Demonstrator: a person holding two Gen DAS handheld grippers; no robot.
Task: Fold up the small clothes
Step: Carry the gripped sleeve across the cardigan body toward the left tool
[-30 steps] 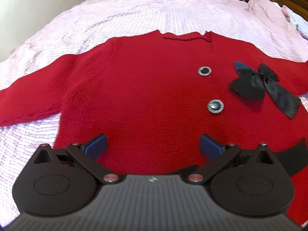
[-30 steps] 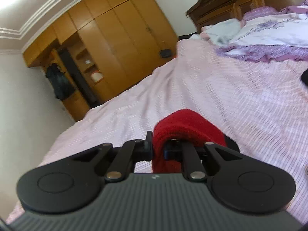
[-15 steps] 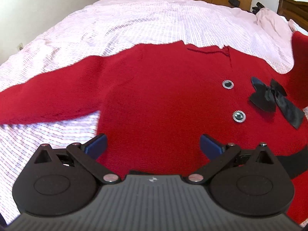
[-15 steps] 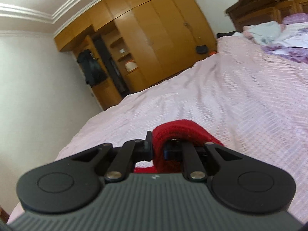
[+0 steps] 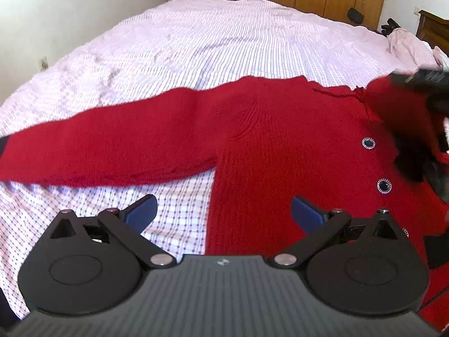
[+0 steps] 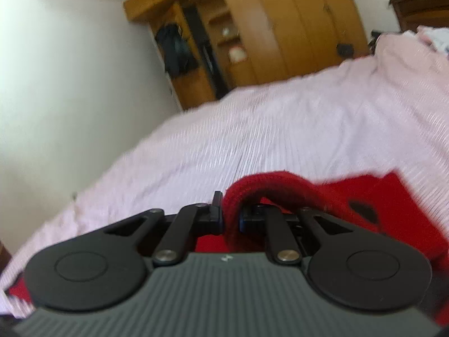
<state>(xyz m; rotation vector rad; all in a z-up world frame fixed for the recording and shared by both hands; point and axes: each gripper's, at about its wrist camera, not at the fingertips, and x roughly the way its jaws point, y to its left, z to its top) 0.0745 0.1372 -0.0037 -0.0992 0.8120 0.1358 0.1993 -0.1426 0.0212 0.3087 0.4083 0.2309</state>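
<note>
So the red cardigan [image 5: 280, 151] is spread flat on the bed [image 5: 224, 42], its side edge right under the left tongs [image 5: 221, 210], which are spread wide and empty. The right tongs [image 6: 231, 219] are pinching its looped-up sleeve [image 6: 269, 185].

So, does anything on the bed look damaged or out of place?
Nothing stands out. The red knitted cardigan lies flat on the pink checked bedspread; only the fold pinched in the right hand-held gripper is lifted.
</note>
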